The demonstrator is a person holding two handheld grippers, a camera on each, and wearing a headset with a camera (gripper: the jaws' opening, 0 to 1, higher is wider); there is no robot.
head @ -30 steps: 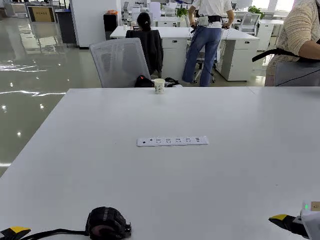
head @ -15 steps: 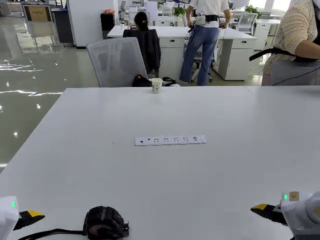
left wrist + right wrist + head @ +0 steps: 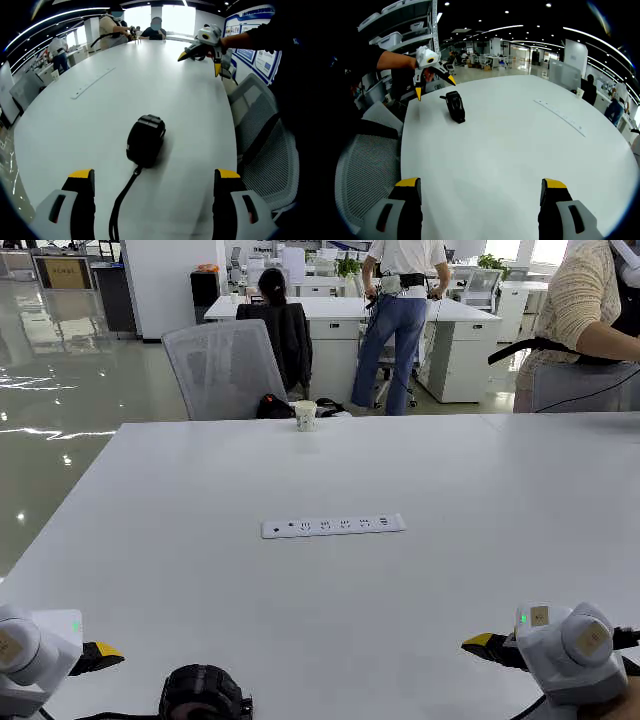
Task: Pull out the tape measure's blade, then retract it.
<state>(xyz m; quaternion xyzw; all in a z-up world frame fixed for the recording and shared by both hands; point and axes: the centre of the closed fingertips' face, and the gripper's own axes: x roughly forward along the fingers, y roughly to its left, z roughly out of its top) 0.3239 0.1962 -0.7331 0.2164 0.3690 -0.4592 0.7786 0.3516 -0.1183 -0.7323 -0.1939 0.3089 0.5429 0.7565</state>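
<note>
A black tape measure (image 3: 205,695) lies on the white table (image 3: 330,600) at the near edge, with its black wrist strap (image 3: 122,200) trailing toward me. In the left gripper view the tape measure (image 3: 145,139) rests just ahead of my left gripper (image 3: 154,175), which is open and apart from it. The left gripper (image 3: 98,656) shows at the bottom left of the head view. My right gripper (image 3: 482,644) hovers at the bottom right, open and holding nothing. From the right gripper (image 3: 480,183) the tape measure (image 3: 455,106) lies far off, beside the left gripper (image 3: 432,67).
A white power strip (image 3: 333,526) lies mid-table. A paper cup (image 3: 305,415) stands at the far edge, with a grey mesh chair (image 3: 225,365) behind it. People stand and sit at desks beyond the table. Another mesh chair (image 3: 265,145) sits at the near edge.
Both grippers have come up into the head view on either side of the tape measure. The tape measure has stayed in place; the head camera has tilted slightly.
</note>
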